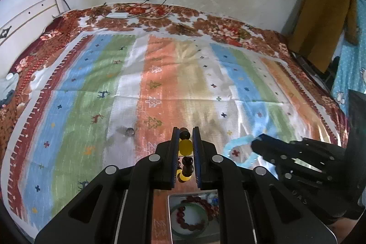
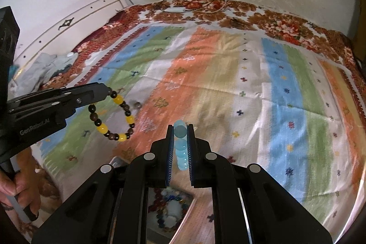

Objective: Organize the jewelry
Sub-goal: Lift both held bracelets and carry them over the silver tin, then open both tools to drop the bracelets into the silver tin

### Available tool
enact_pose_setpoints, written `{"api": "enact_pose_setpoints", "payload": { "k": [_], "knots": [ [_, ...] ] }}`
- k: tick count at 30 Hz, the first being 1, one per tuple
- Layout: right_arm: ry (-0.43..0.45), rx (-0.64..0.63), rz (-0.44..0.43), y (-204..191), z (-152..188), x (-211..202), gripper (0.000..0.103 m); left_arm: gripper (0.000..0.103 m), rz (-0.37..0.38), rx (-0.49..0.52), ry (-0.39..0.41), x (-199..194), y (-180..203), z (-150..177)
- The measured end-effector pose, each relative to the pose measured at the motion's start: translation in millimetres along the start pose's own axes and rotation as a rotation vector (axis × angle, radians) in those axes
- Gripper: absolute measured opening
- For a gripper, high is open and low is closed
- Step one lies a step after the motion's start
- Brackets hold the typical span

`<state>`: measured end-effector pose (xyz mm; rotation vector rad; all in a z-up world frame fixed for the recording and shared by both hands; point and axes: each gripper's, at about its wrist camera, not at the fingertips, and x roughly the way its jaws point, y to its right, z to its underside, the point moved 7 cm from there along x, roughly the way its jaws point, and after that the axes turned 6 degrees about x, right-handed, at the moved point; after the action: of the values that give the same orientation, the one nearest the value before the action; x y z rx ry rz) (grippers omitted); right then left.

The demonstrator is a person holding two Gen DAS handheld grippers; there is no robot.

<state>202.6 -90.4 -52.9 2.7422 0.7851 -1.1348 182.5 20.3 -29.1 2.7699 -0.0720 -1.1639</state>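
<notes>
My left gripper is shut on a bracelet of yellow and dark brown beads and holds it above the striped cloth; the bracelet hangs as a loop in the right wrist view. My right gripper is shut on a light blue bead bracelet, also held above the cloth; it shows in the left wrist view to the right. A metal tray below the left gripper holds a green bangle and red bead bracelets. The tray lies under the right gripper too, with mixed beads.
A striped cloth covers a floral bedspread. A small dark ring-like item lies on the cloth ahead of the left gripper. Cables and a white adapter lie at the far edge. Crumpled grey fabric lies at the left.
</notes>
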Motion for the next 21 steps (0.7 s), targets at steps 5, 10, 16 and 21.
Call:
{"api": "enact_pose_setpoints", "payload": {
  "k": [5,10,16,21],
  "knots": [
    [0.01,-0.007,-0.031,-9.6,6.2,-11.4,0.012,0.011,0.015,0.012,0.01,-9.5,5.3,8.9],
    [0.008,-0.017,-0.048,-14.7,14.2,-18.7,0.012,0.011,0.02,0.027,0.01,-13.9,8.8,17.1],
    [-0.007,-0.027,-0.067,-20.3,29.9,-25.3,0.012,0.011,0.034,0.049,0.007,-19.0,18.3,28.6],
    [-0.025,-0.023,-0.087,-21.6,40.8,-27.3,0.012,0.011,0.044,0.049,-0.009,-20.0,22.3,38.6]
  ]
}}
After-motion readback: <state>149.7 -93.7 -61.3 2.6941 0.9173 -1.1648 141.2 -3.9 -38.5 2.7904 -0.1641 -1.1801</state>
